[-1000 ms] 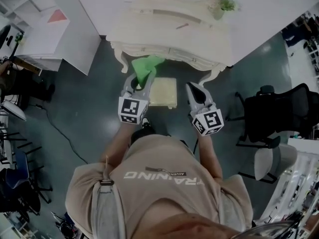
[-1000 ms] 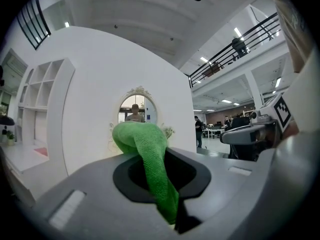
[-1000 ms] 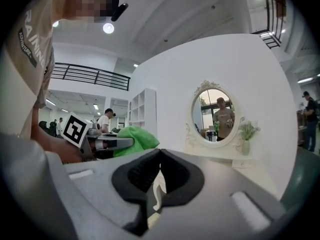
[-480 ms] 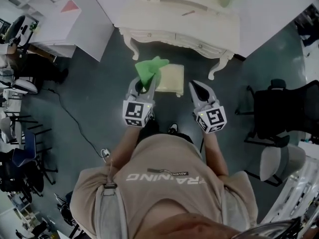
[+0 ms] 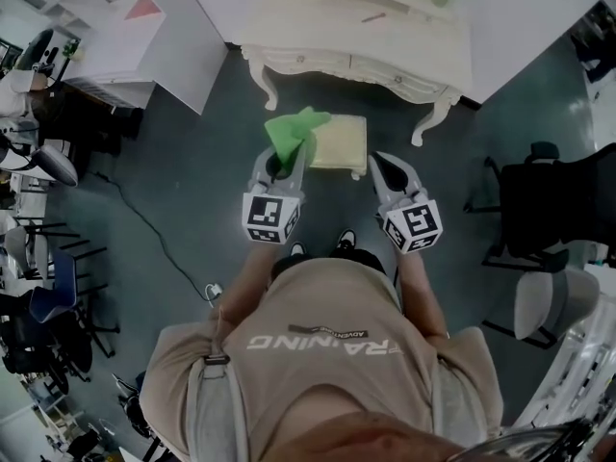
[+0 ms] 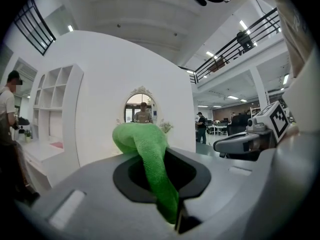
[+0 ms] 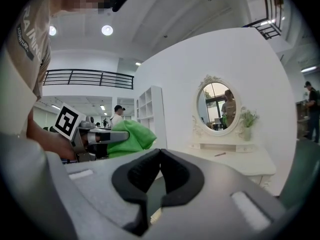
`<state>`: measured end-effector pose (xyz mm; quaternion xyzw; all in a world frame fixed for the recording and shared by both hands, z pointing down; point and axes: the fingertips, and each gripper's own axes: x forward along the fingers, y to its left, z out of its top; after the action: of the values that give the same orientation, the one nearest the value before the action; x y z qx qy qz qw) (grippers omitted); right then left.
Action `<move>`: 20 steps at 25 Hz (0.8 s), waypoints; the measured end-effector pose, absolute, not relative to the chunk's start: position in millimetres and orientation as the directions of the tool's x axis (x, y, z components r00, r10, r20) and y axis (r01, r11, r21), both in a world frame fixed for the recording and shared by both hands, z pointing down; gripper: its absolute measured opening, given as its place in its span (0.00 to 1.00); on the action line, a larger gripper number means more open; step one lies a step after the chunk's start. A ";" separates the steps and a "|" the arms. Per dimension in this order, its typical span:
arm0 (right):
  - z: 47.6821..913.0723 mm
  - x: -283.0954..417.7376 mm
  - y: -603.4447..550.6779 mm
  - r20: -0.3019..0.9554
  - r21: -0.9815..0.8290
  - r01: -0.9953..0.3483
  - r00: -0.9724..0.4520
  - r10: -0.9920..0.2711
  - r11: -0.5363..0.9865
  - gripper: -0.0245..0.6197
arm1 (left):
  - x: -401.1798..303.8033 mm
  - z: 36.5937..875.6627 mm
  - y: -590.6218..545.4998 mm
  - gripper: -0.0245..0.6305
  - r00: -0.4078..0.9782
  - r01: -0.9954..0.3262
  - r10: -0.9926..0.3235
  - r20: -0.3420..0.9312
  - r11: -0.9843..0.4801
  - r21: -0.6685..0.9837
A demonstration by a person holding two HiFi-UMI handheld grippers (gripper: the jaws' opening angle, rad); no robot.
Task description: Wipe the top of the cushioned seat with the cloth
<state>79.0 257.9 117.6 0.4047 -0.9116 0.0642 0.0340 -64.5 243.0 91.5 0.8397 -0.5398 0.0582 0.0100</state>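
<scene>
A person stands over a cream, square cushioned seat (image 5: pixel 343 146) with a two-jaw gripper in each hand. The left gripper (image 5: pixel 282 165) is clamped on a bright green cloth (image 5: pixel 292 133), which bunches up past the jaw tips. The right gripper (image 5: pixel 382 166) has its jaws pressed together with nothing between them.

In the head view the seat lies ahead of both grippers and between them, just to the right of the cloth-bearing left gripper. The cloth overlaps the seat's near-left corner, but the frames do not show whether it is touching the cushion or hanging above it. The seat top looks nearly square, with no long side to steer a stroke.

The left gripper seems the one placed to wipe, likely by coming down and sweeping right across the cushion.

The ornate white dressing table (image 5: pixel 356 37) stands just beyond the seat, its curved legs to either side, and could crowd a forward stroke. The idle right gripper sits just off the seat's right edge. A black office chair (image 5: pixel 544 200) and a white shelf unit (image 5: pixel 111 37) stand well apart.
</scene>
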 end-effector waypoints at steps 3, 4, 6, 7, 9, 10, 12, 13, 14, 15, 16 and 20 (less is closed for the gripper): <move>113.7 51.1 275.2 0.114 -0.091 -0.756 -0.655 -0.747 0.648 0.04 | -92.1 85.3 259.5 0.11 0.416 -0.905 -0.905 0.092 -0.422 -0.059; 113.0 42.2 280.6 0.113 -0.100 -0.762 -0.647 -0.754 0.640 0.04 | -100.7 84.8 264.2 0.11 0.423 -0.901 -0.901 0.093 -0.429 -0.060; 110.9 25.6 292.6 0.106 -0.139 -0.774 -0.632 -0.768 0.618 0.04 | -117.3 84.2 274.7 0.11 0.443 -0.891 -0.891 0.098 -0.449 -0.057; 110.0 17.3 298.8 0.104 -0.160 -0.778 -0.626 -0.773 0.608 0.04 | -125.7 83.5 279.9 0.11 0.453 -0.887 -0.886 0.099 -0.459 -0.057; 110.3 1.6 309.9 0.108 -0.183 -0.785 -0.615 -0.781 0.592 0.04 | -141.2 82.1 287.5 0.11 0.468 -0.878 -0.878 0.099 -0.475 -0.056; 111.1 -4.6 314.3 0.113 -0.184 -0.790 -0.608 -0.786 0.585 0.04 | -147.2 81.9 289.7 0.11 0.476 -0.874 -0.874 0.098 -0.482 -0.055; 112.7 -13.7 321.4 0.117 -0.177 -0.804 -0.590 -0.799 0.568 0.04 | -155.2 83.1 292.5 0.11 0.496 -0.864 -0.864 0.091 -0.501 -0.055; 113.4 -17.8 324.3 0.117 -0.173 -0.811 -0.580 -0.806 0.558 0.04 | -158.5 84.3 293.7 0.11 0.506 -0.857 -0.858 0.087 -0.512 -0.055; 114.0 -22.2 326.9 0.115 -0.169 -0.819 -0.570 -0.814 0.549 0.04 | -162.1 85.8 294.7 0.11 0.516 -0.852 -0.853 0.083 -0.521 -0.055; 114.5 -26.9 329.6 0.113 -0.164 -0.825 -0.560 -0.820 0.541 0.04 | -166.0 87.2 295.8 0.11 0.523 -0.848 -0.848 0.080 -0.528 -0.053; 115.1 -31.9 333.2 0.113 -0.158 -0.830 -0.554 -0.825 0.535 0.04 | -169.9 88.1 297.5 0.11 0.528 -0.845 -0.845 0.078 -0.533 -0.050; 113.8 -47.9 345.2 0.117 -0.144 -0.827 -0.560 -0.820 0.544 0.04 | -181.8 83.2 305.8 0.11 0.530 -0.845 -0.845 0.064 -0.533 -0.045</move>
<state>-47.9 345.2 113.8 0.4688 -0.8784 0.0916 0.0175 -181.8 305.8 83.2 0.8747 -0.4831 0.0390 -0.0040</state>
